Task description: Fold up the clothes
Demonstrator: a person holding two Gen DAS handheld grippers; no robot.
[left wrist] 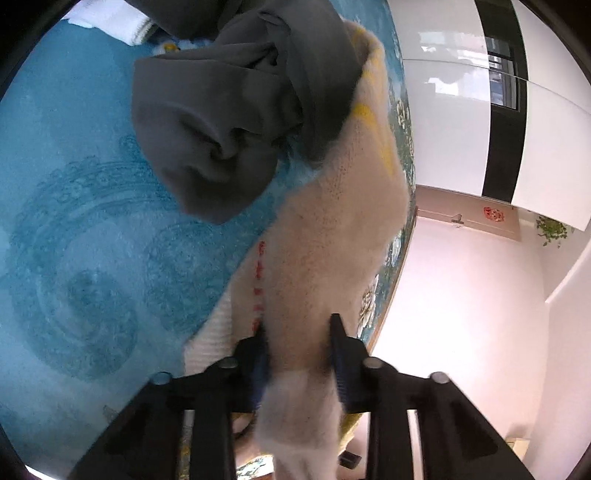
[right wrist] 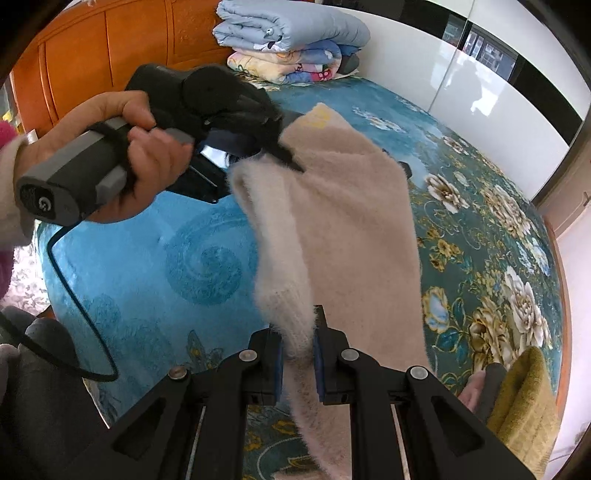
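— Bedding first: what lies under your left gripper's camera?

— Blue patterned bedspread [left wrist: 92, 221] fills the left of that view; white wardrobe doors [left wrist: 450, 122] and a pale wall stand at the right; a dark grey garment [left wrist: 221, 122] is bunched at the far side, partly resting on the cream fuzzy sweater [left wrist: 340, 229]; a white folded cloth [left wrist: 107, 20] sits at the far left edge.

— And your left gripper [left wrist: 300, 354]?

— Its fingers are pinched on the sweater; the knit runs from the near edge, between the blue pads [left wrist: 260, 369], away along the bedspread's right border; yellow patches and a line of red stitching show on it.

— Now your right camera.

— Floral bedspread [right wrist: 480, 229] to the right, blue medallions to the left; an orange wooden headboard [right wrist: 110, 40] and a stack of folded quilts [right wrist: 291, 40] at the far end; an olive-yellow cloth [right wrist: 524, 398] lies near right.

— The right gripper [right wrist: 297, 350]?

— Clamped on a ribbed edge of the sweater [right wrist: 351, 229], which hangs off the bed; your hand [right wrist: 122, 155] holds the left gripper [right wrist: 288, 155] at the far left, gripping the sweater's other end.
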